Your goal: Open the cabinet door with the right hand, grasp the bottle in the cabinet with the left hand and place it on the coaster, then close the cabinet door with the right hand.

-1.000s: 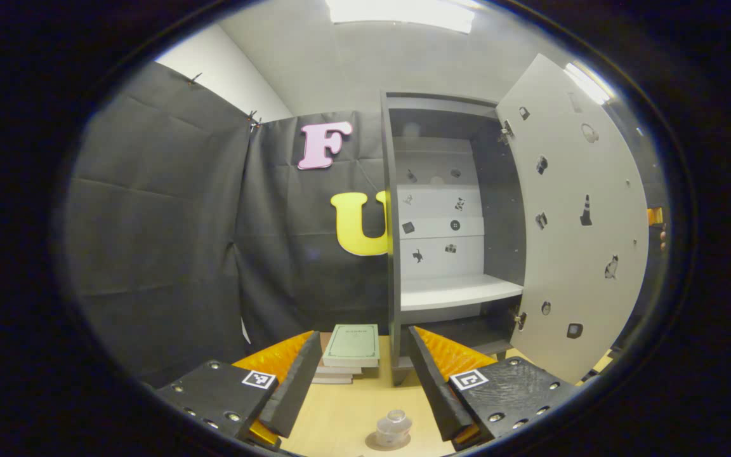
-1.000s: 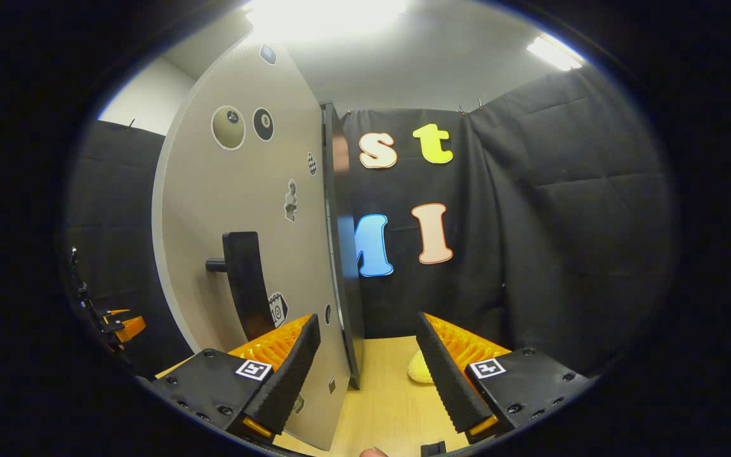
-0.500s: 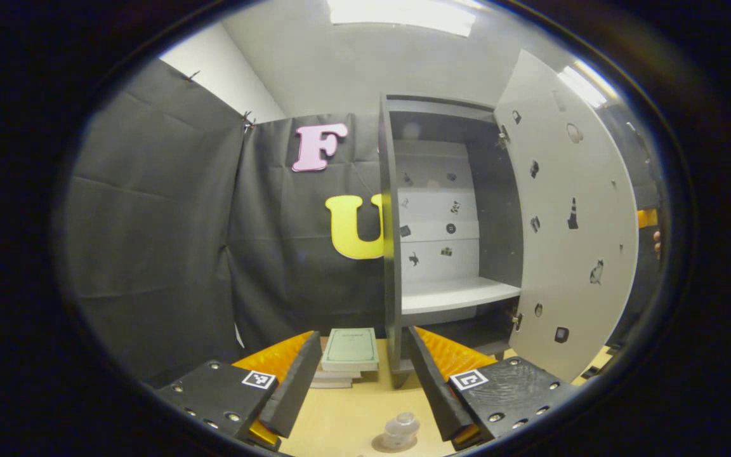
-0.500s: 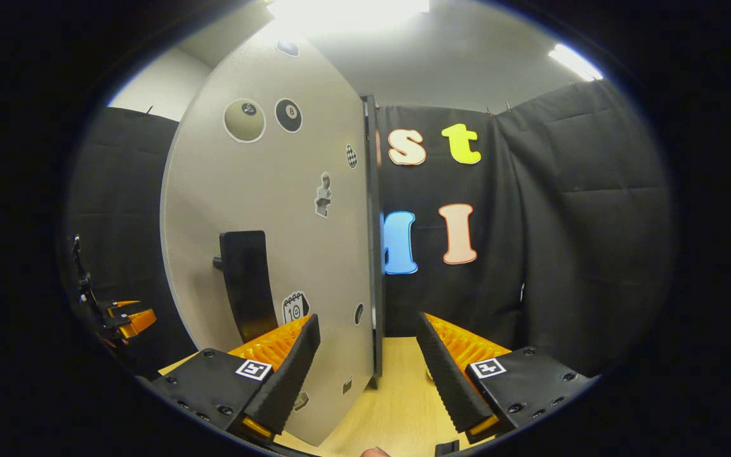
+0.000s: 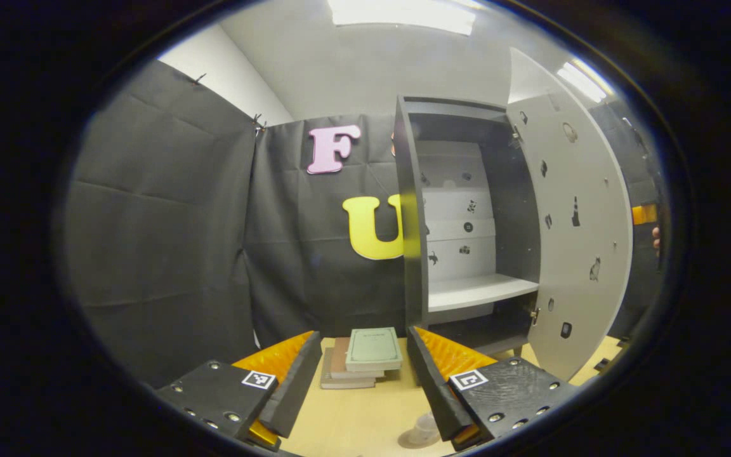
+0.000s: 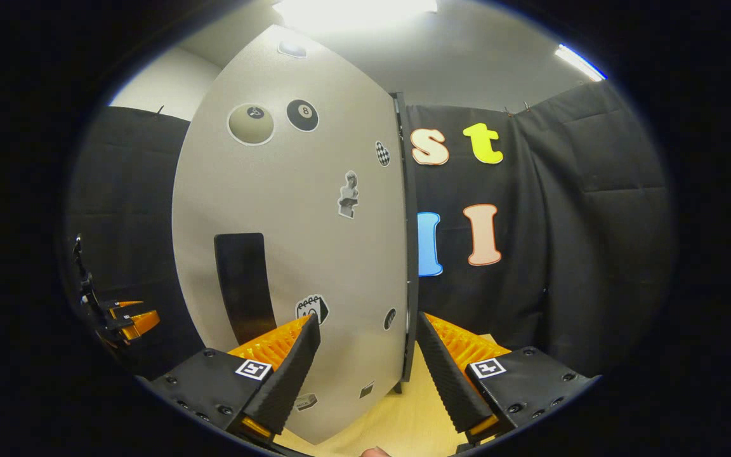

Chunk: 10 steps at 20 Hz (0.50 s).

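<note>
Bottle [image 5: 426, 426] upright on coaster [image 5: 411, 440], long axis vertical, beside right finger of left gripper [image 5: 360, 381], jaws apart, empty. Right gripper [image 6: 365, 374] spread wide, facing half-open door [image 6: 302, 254] with upright handle [image 6: 243, 285].

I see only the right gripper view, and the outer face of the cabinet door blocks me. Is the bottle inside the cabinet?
Observer: No. In the left gripper view the bottle stands on the coaster, on the table in front of the cabinet.
Operator: Does the left gripper hold it?
Observer: No. The left gripper is open, and the bottle sits low beside one of its fingers.
Operator: Is anything on the shelf inside?
Observer: The white shelf looks bare.
</note>
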Each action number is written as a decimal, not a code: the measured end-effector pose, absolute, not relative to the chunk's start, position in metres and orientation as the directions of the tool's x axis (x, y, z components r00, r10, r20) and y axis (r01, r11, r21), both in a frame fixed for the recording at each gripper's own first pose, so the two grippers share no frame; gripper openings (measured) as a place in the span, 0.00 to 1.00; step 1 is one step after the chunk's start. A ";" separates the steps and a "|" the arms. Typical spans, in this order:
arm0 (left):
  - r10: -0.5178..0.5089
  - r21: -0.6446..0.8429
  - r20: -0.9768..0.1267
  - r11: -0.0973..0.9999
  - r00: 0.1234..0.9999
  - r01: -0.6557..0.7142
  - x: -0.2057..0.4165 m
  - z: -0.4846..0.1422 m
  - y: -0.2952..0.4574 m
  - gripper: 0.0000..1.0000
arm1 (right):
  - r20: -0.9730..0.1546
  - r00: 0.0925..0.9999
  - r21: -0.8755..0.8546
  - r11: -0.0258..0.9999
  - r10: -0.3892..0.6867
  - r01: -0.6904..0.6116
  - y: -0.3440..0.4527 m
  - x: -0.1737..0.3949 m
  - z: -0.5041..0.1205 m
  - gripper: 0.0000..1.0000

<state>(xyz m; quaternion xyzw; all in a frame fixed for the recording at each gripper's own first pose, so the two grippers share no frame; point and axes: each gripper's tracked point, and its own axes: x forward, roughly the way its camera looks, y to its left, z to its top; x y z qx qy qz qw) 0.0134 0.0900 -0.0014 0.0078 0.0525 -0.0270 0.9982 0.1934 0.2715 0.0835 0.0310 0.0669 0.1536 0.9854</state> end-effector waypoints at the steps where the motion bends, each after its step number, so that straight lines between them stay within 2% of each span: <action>1: -0.049 0.017 -0.107 0.999 0.993 0.051 0.012 -0.002 0.094 0.82 | -0.121 0.941 0.088 0.947 0.317 -0.308 0.276 0.195 0.083 0.98; 10: -0.003 0.021 -0.137 1.000 0.991 0.006 -0.007 -0.009 0.122 0.82 | -0.113 0.900 0.137 0.904 0.420 -0.404 0.326 0.211 0.079 0.98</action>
